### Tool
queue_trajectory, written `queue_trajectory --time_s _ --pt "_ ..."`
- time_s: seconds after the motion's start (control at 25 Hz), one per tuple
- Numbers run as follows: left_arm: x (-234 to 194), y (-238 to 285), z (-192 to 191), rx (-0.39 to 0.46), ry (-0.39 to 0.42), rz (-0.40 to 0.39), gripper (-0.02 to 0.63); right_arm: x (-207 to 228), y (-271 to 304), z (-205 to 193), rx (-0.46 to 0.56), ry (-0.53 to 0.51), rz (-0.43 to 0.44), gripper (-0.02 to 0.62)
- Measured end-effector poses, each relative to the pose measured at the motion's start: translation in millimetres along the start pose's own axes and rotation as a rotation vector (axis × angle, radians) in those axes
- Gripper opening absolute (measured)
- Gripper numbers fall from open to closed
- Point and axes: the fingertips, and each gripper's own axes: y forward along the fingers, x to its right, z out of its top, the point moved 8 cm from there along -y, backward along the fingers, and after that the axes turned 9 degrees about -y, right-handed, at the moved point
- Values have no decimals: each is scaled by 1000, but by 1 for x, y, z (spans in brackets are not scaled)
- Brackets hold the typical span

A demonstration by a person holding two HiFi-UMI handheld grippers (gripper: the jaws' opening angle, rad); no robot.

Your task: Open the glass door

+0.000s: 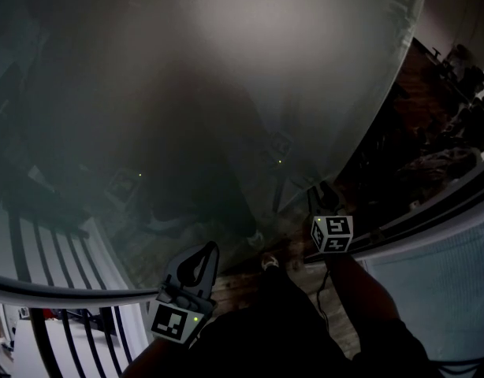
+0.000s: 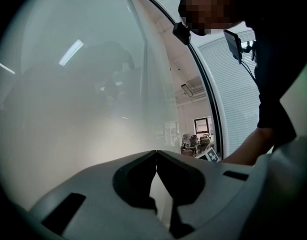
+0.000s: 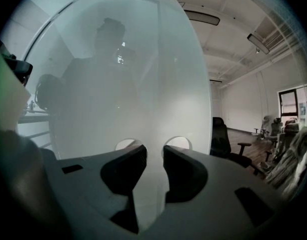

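1. A dark metal railing (image 1: 68,293) with upright bars curves across the lower left of the head view.
2. The left gripper (image 1: 210,249) sits just right of the railing and points at the glass. In the left gripper view the left gripper (image 2: 156,153) is clenched: its two dark fingertips meet in a point, and only pale glass shows behind them.
3. The large frosted glass door (image 1: 250,69) fills the middle of the head view, directly in front of both grippers. Its milky pane (image 2: 83,109) carries faint reflections of ceiling lights and of the person. A curved black door frame (image 2: 206,94) borders it on the right.
4. The right gripper (image 1: 325,195) is near the door's right edge, and its white marker cube (image 1: 333,233) faces the camera. In the right gripper view the right gripper (image 3: 154,151) is released: its jaws stand apart, with the frosted pane (image 3: 118,84) showing through the gap. Two pale round discs (image 3: 126,144) peek out on the pane just behind the fingertips.
5. The person's bare forearm (image 2: 248,149) reaches towards the door.
6. Further right, a black office chair (image 3: 221,139) stands on a brown wooden floor (image 3: 248,136). A white slatted blind (image 1: 447,290) fills the lower right corner of the head view.
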Motion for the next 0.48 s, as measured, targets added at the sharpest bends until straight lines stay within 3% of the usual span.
queue_trajectory --time_s 0.48 --pt "-25 19 9 5 -23 33 6 -4 40 8 -1 -5 34 95"
